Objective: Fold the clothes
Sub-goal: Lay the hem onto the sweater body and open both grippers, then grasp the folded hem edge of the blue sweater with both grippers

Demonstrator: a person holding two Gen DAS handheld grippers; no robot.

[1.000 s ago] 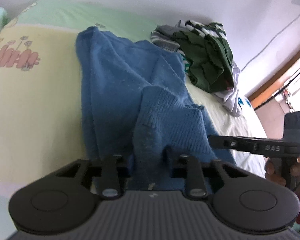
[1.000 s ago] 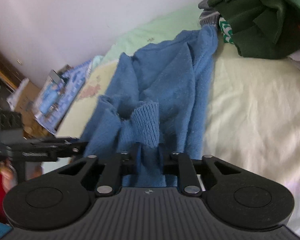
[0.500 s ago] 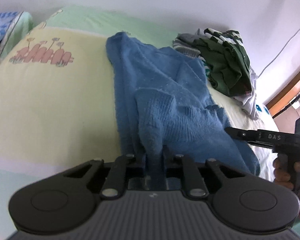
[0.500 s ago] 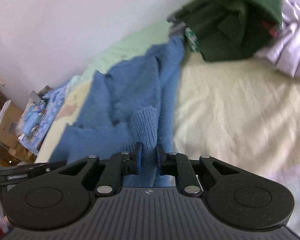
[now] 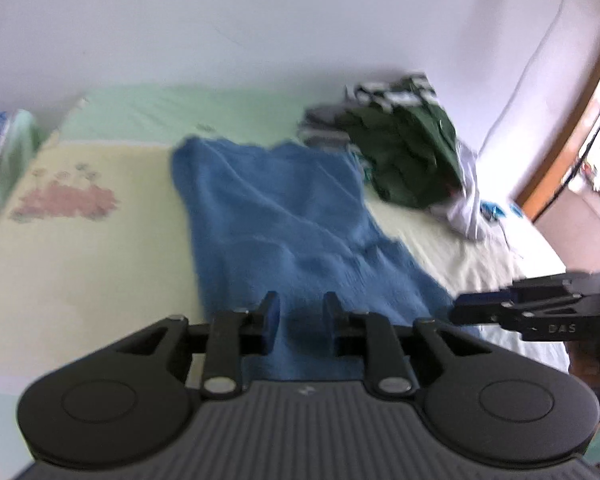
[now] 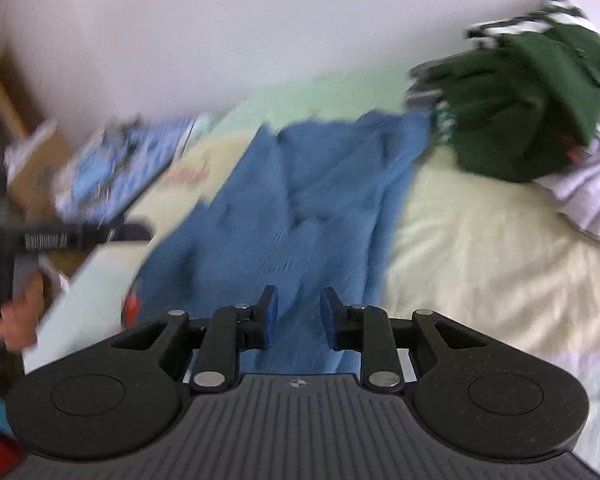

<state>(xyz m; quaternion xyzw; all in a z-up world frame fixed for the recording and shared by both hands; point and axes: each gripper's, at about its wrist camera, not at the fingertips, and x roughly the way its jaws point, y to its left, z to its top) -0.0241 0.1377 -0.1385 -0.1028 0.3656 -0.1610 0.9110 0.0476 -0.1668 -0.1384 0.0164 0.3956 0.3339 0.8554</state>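
Observation:
A blue knit sweater [image 5: 284, 224] lies spread lengthwise on the bed, its near hem under both grippers; it also shows in the right wrist view [image 6: 300, 208]. My left gripper [image 5: 298, 312] is open and empty just above the near hem. My right gripper [image 6: 298, 306] is open and empty above the same hem. The right gripper shows at the right edge of the left wrist view [image 5: 540, 312], and the left gripper shows blurred at the left edge of the right wrist view [image 6: 72, 236].
A heap of dark green, striped and white clothes [image 5: 404, 152] sits at the far right of the bed [image 5: 80, 240], touching the sweater's far corner; it also shows in the right wrist view [image 6: 532, 100]. A white wall runs behind. Boxes and a blue printed item [image 6: 120, 164] lie left of the bed.
Both grippers have opened and let go of the sweater's hem. The sweater has dropped flat on the bed, and both grippers have drawn back a little.

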